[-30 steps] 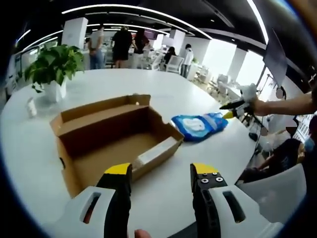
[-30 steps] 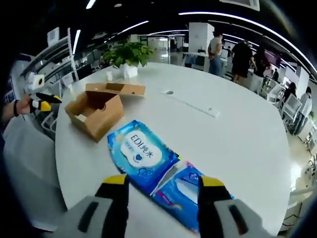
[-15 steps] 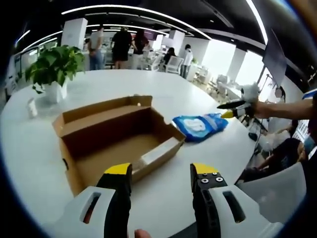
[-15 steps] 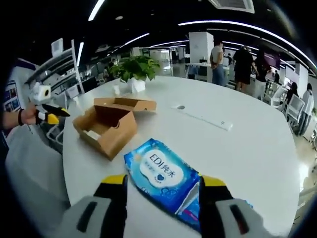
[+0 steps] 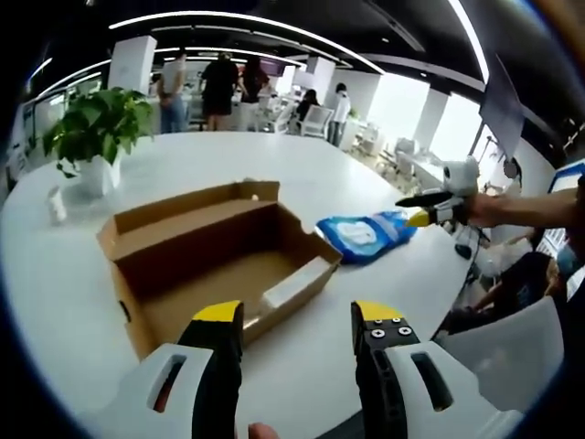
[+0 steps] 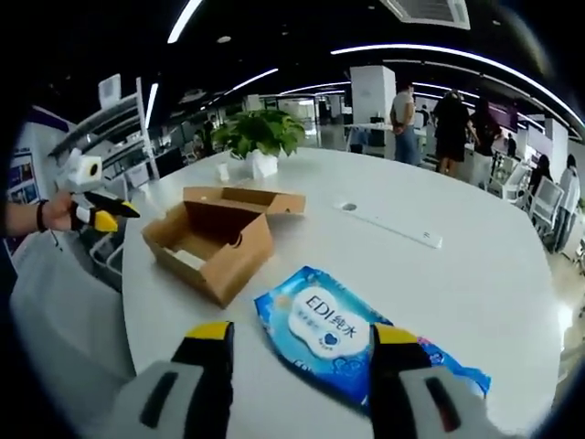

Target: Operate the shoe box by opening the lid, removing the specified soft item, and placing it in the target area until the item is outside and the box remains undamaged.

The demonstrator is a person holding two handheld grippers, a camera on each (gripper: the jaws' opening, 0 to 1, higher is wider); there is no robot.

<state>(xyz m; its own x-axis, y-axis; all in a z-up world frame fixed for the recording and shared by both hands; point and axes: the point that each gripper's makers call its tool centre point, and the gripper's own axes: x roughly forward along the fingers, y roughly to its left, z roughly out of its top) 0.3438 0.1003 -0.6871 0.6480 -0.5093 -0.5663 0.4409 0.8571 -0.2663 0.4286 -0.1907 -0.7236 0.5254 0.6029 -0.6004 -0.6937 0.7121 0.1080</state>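
Observation:
An open brown cardboard shoe box (image 5: 210, 265) sits on the white table (image 5: 302, 174), its lid flap folded back and a white insert (image 5: 294, 285) inside. Just right of the box lies a blue soft wipes pack (image 5: 366, 233), flat on the table. My left gripper (image 5: 297, 315) is open and hangs short of the box's near wall. My right gripper (image 6: 302, 334) is open above the table edge, with the wipes pack (image 6: 334, 325) lying just beyond its jaws and the box (image 6: 215, 240) farther left. Each gripper also shows in the other's view: right gripper (image 5: 434, 206), left gripper (image 6: 96, 215).
A potted plant (image 5: 96, 137) and a small white object (image 5: 57, 203) stand at the table's far left. A white strip (image 6: 388, 224) lies mid-table. People stand at the back (image 5: 219, 87). Chairs ring the table's edge (image 5: 512, 347).
My right gripper has drawn back from the wipes pack, which stays flat on the table. The left gripper and the box have hardly moved.

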